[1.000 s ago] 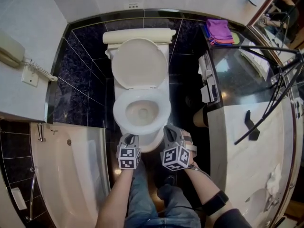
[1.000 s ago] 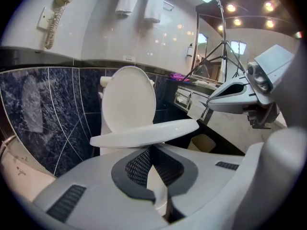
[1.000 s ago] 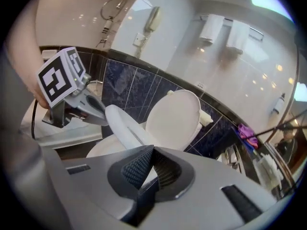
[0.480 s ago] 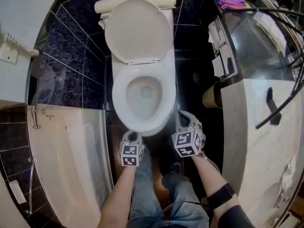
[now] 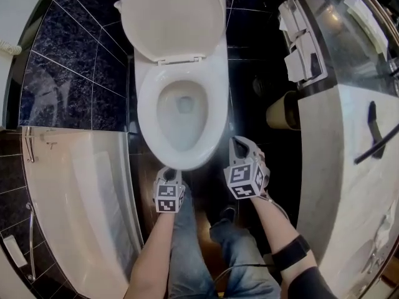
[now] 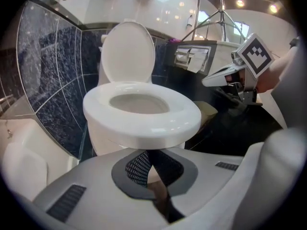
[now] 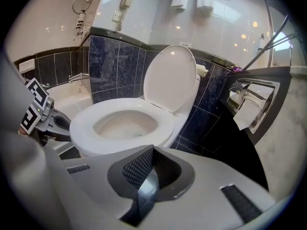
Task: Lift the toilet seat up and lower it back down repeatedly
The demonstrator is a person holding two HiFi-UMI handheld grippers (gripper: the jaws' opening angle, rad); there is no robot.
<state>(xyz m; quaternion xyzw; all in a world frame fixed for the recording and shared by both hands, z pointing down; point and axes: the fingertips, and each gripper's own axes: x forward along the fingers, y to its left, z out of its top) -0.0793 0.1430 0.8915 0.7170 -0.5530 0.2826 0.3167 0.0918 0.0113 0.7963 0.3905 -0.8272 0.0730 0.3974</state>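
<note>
Setting: dark marbled bathroom tiles (image 5: 75, 61).
Seat: white oval plastic toilet seat (image 5: 148, 114) lies down, just ahead of both grippers.
Left gripper (image 6: 151, 169): jaws together, empty.
Right gripper (image 7: 148, 171): jaws together, empty.
Risk: closed tips may skid off the smooth rim, so the seat slams.

Both the left gripper (image 5: 169, 173) and the right gripper (image 5: 239, 144) are lower, now about level with the front edge of the toilet seat (image 5: 146, 114). The toilet fills more of the head view, and its raised lid (image 5: 171, 17) reaches the top edge.
</note>
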